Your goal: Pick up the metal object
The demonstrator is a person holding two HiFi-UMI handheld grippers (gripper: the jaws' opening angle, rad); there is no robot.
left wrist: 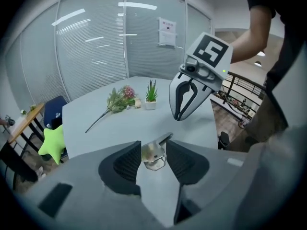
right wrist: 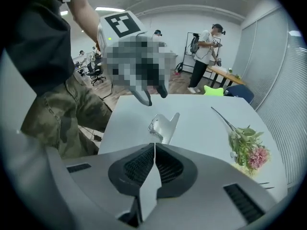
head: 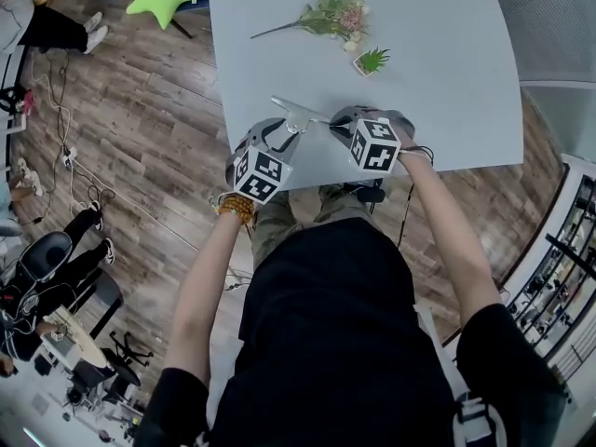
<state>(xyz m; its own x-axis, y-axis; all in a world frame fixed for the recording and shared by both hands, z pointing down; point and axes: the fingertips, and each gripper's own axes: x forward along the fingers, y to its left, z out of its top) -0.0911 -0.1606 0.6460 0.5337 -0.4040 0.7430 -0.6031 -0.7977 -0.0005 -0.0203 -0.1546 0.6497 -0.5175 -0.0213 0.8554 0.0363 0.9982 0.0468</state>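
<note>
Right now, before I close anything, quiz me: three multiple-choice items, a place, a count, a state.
1. Where is the metal object? A on the floor; B on the table, close to the left gripper and the right gripper; C at the table's far edge.
2. How many potted plants are on the table? A none; B one; C three.
3. The right gripper's jaws are: A wide apart; B shut on the metal object; C shut, empty.
Key: B, it lies by both in the head view; B, one pot beside the flowers; C, pads meet short of the object.
</note>
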